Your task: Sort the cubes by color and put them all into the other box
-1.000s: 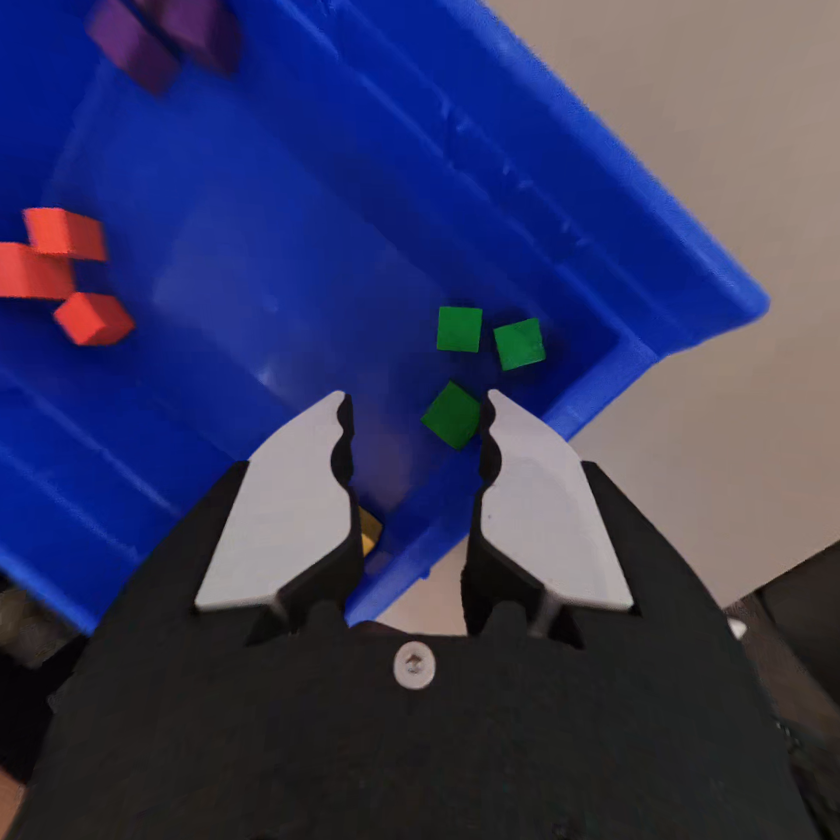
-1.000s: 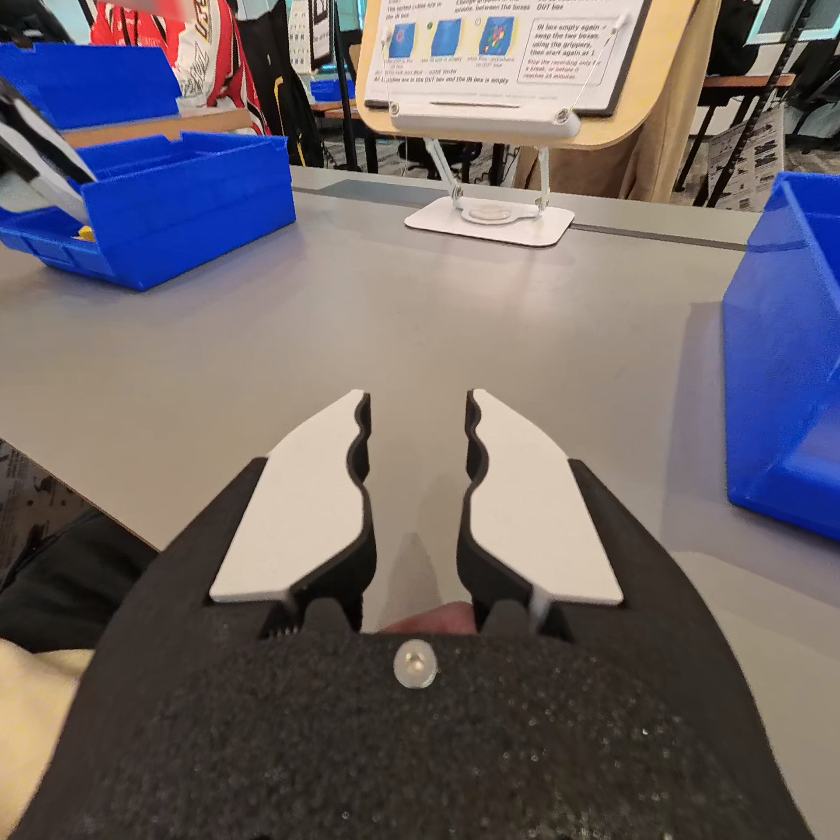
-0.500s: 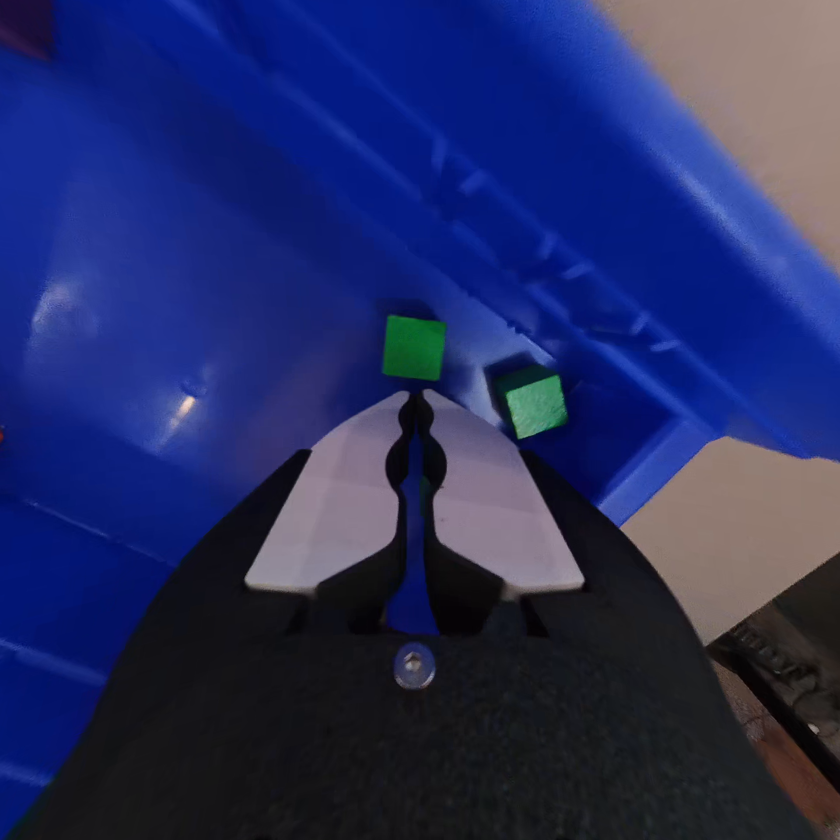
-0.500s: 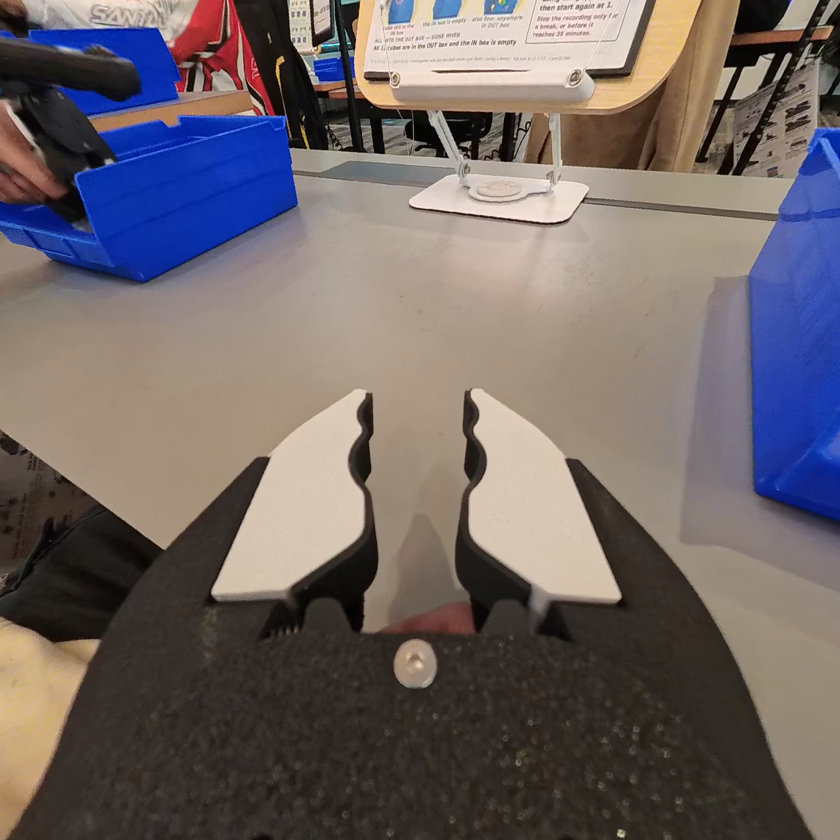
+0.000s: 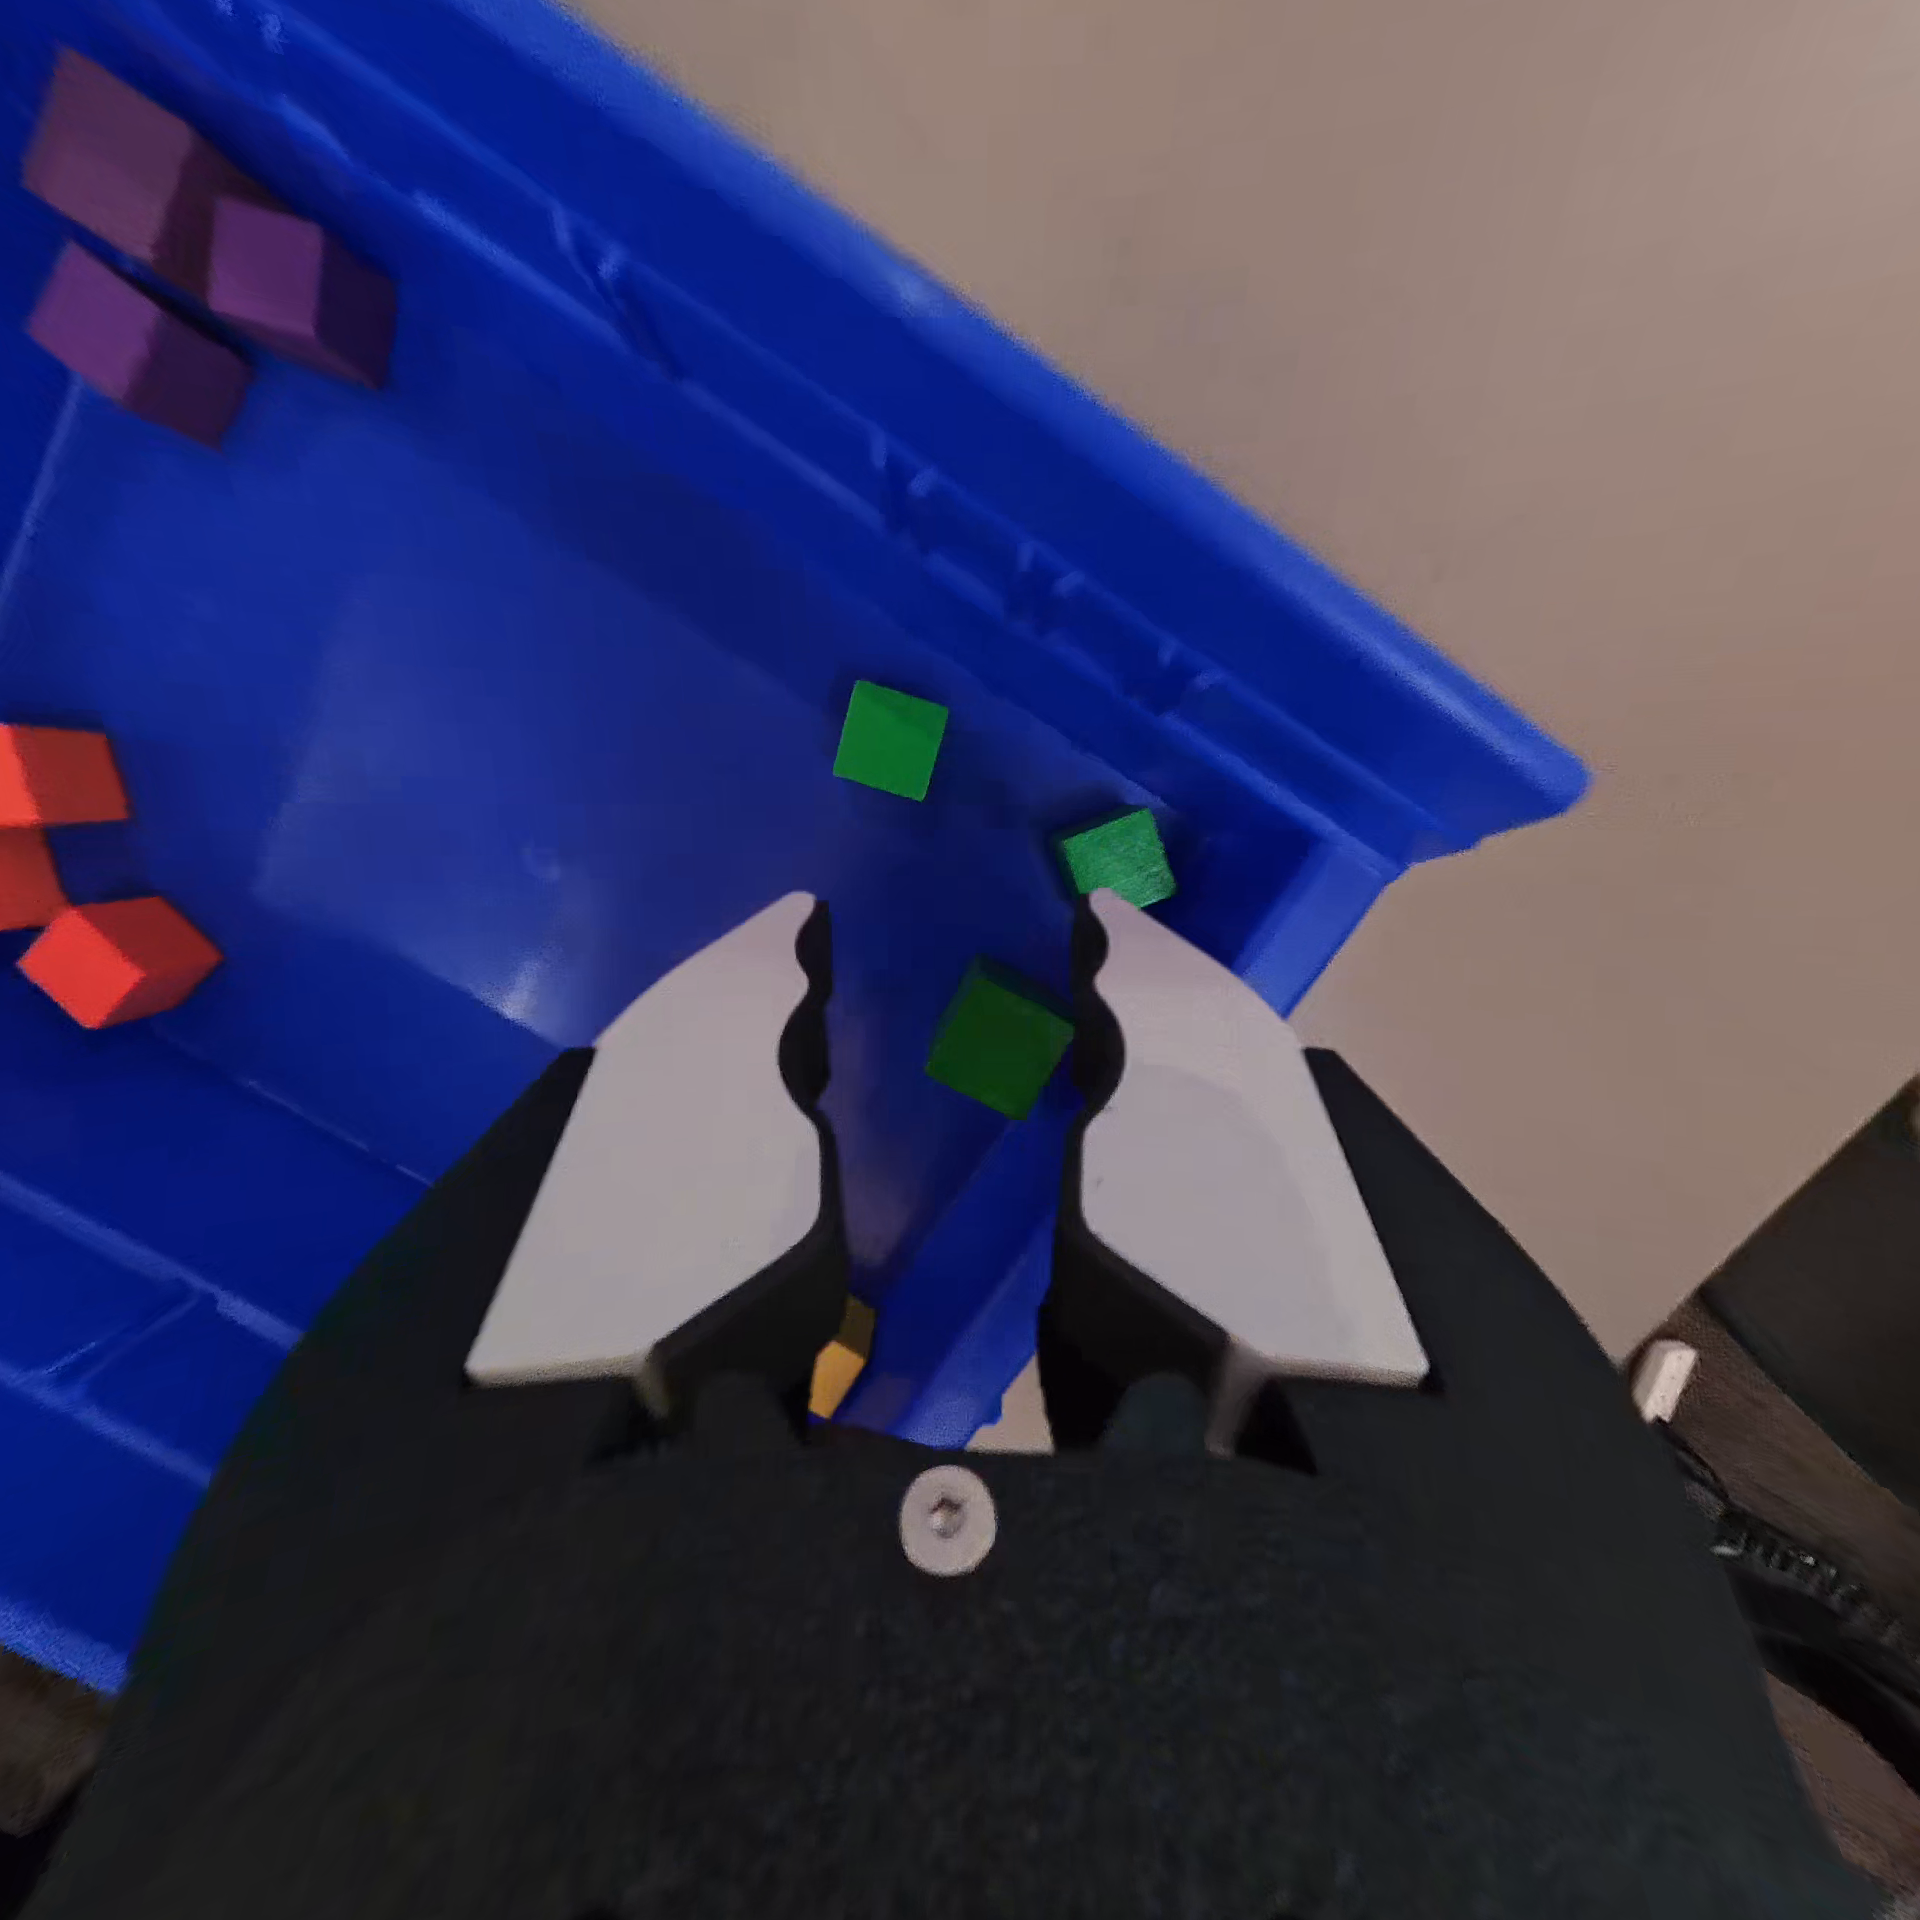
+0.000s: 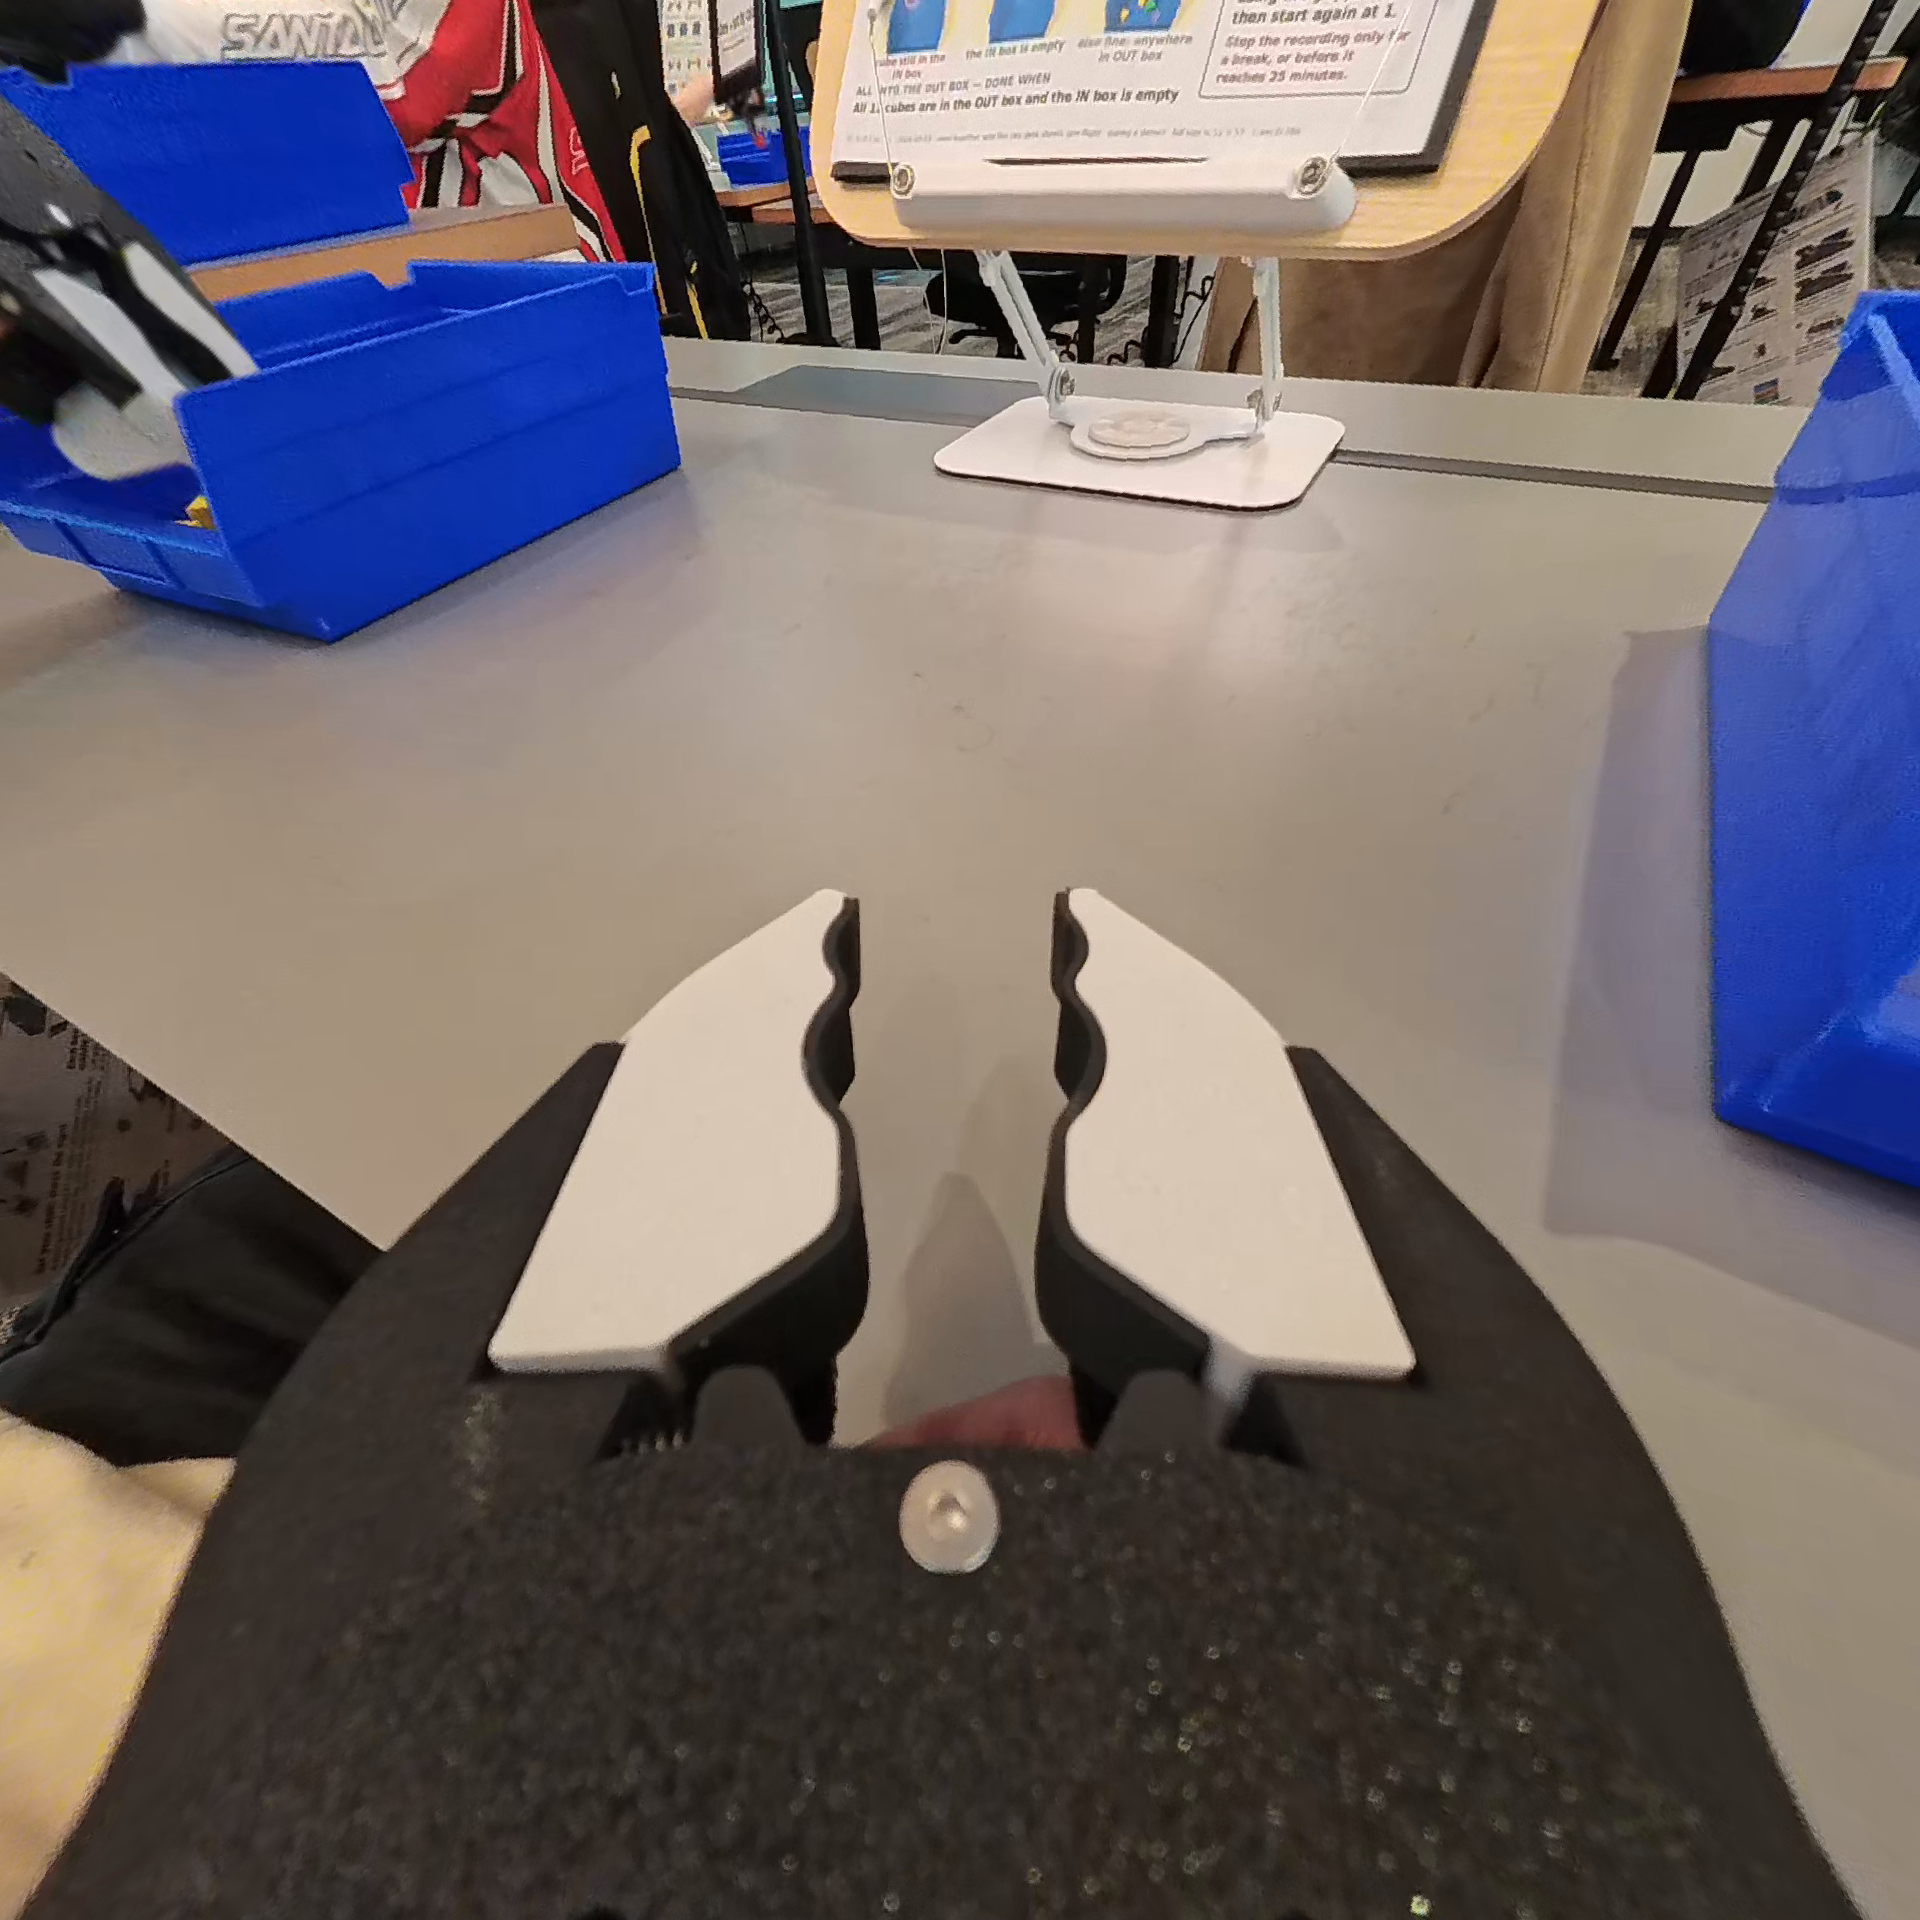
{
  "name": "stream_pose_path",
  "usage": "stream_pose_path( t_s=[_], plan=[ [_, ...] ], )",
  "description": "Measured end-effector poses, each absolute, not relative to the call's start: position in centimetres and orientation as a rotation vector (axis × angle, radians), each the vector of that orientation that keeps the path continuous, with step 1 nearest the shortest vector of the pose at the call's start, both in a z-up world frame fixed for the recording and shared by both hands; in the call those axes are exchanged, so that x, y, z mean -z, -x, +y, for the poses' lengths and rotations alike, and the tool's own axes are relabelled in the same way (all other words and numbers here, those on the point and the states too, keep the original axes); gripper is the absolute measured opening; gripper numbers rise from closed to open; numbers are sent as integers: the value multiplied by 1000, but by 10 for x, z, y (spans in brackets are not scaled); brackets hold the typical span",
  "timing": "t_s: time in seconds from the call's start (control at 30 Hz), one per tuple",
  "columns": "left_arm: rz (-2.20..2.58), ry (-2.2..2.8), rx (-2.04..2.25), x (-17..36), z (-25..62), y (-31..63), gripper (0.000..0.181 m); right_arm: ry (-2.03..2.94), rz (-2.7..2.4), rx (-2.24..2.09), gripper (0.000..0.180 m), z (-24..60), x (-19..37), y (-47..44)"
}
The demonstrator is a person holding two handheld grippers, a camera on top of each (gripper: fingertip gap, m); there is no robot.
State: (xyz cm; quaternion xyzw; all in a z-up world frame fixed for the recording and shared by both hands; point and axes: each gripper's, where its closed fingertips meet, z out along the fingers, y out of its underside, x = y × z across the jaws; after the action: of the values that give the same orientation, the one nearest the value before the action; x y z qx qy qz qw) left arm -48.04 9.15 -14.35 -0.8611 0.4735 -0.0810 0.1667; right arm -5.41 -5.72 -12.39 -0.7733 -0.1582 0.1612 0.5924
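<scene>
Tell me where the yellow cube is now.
In the left wrist view, the yellow cube lies in the near corner of the blue box, low between the left gripper's open fingers, below the green cubes.

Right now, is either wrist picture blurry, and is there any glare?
Left wrist view: motion blur smears the blue box rim, and a glare spot sits on its floor. Right wrist view: sharp, with wide-angle bending and soft sheen on the grey table.
</scene>
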Motion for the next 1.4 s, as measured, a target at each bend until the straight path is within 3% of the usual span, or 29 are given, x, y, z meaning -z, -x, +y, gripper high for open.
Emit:
stream_pose_path(
  t_s=[0.13, 0.3, 0.37, 0.53, 0.7, 0.9, 1.07, 1.23, 1.4],
  plan=[
    [1435, 2433, 250, 137, 97, 469, 48, 1800, -379, -370, 35, -57, 124, 58],
    [1607, 2530, 197, 169, 107, 466, 49, 1801, -393, -341, 35, -57, 124, 59],
    [1672, 2562, 159, 186, 109, 470, 23, 1803, -396, -326, 34, -56, 124, 59],
    [1720, 2412, 188, 183, 110, 460, 22, 1811, -384, -337, 34, -55, 126, 57],
    [1540, 2304, 162, 150, 108, 475, 22, 1811, -375, -348, 33, -55, 126, 55],
    [939, 2050, 233, 79, 101, 494, 22, 1796, -369, -290, 32, -53, 117, 41],
    [540, 1936, 108, 70, 73, 515, 22, 1770, -295, -292, 31, -51, 99, 18],
    [514, 1817, 131, 66, 56, 492, 22, 1779, -266, -386, 31, -47, 98, 18],
    [748, 1580, 616, 34, 41, 393, 22, 1837, -336, -840, 34, -31, 86, 64]
  ],
)
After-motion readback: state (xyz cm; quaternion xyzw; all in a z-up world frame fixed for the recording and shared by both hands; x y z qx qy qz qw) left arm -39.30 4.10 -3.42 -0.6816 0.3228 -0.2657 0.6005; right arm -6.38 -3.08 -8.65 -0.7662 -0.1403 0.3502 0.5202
